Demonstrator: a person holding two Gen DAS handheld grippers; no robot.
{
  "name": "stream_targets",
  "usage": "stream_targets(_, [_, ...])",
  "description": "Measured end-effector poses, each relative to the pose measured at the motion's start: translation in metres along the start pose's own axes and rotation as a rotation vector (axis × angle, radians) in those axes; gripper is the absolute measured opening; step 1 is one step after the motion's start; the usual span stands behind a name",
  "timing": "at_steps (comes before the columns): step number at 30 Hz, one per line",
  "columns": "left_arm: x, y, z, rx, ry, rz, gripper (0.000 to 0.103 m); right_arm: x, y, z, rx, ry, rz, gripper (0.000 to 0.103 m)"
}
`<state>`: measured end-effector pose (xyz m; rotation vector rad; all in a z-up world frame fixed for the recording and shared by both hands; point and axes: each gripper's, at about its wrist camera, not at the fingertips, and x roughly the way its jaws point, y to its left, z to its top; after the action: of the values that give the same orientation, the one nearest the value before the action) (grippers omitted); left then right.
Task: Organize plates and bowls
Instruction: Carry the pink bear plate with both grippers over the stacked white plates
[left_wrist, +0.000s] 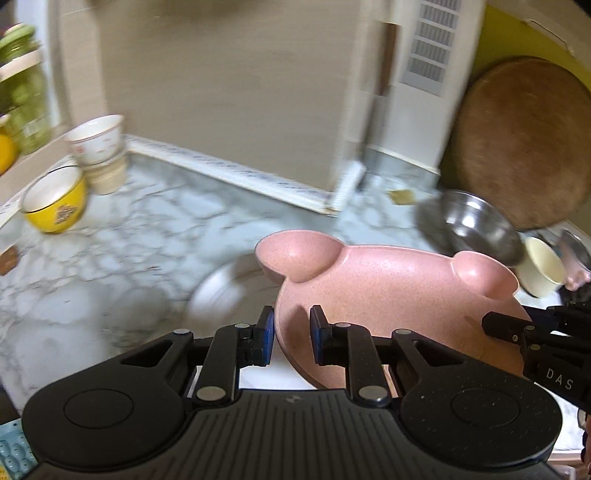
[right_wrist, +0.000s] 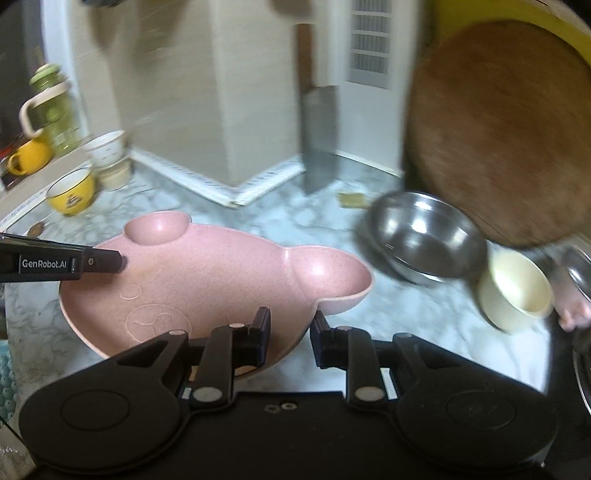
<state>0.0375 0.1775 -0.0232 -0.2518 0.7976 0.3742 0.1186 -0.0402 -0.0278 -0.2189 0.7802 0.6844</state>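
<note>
A pink bear-shaped plate with two ear cups (left_wrist: 388, 295) (right_wrist: 207, 280) hangs tilted above the marble counter. My left gripper (left_wrist: 291, 332) is shut on its left rim. My right gripper (right_wrist: 290, 332) is shut on its right rim; its fingers show at the right of the left wrist view (left_wrist: 517, 328). A white plate (left_wrist: 221, 291) lies blurred on the counter under the pink plate's left side. A yellow bowl (left_wrist: 55, 203) (right_wrist: 72, 194) and stacked white bowls (left_wrist: 99, 147) (right_wrist: 107, 151) stand at the far left.
A steel bowl (right_wrist: 424, 236) (left_wrist: 476, 225) and a cream cup (right_wrist: 517, 291) (left_wrist: 543, 271) stand at the right. A round wooden board (right_wrist: 498, 140) leans behind them. A cleaver (right_wrist: 319, 140) leans on the wall. A green jar (right_wrist: 55, 110) and yellow mug (right_wrist: 29, 157) sit far left.
</note>
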Motion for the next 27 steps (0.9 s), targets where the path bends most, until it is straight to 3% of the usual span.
stream_targets(11, [0.027,0.054,-0.005,-0.098,0.028,0.117,0.019,0.058,0.052,0.022,-0.134,0.008,0.094,0.024])
stream_targets(27, [0.058,0.064,-0.006,-0.129,0.076,0.14,0.019,0.108,0.056,0.029,-0.146,0.06,0.137,0.024])
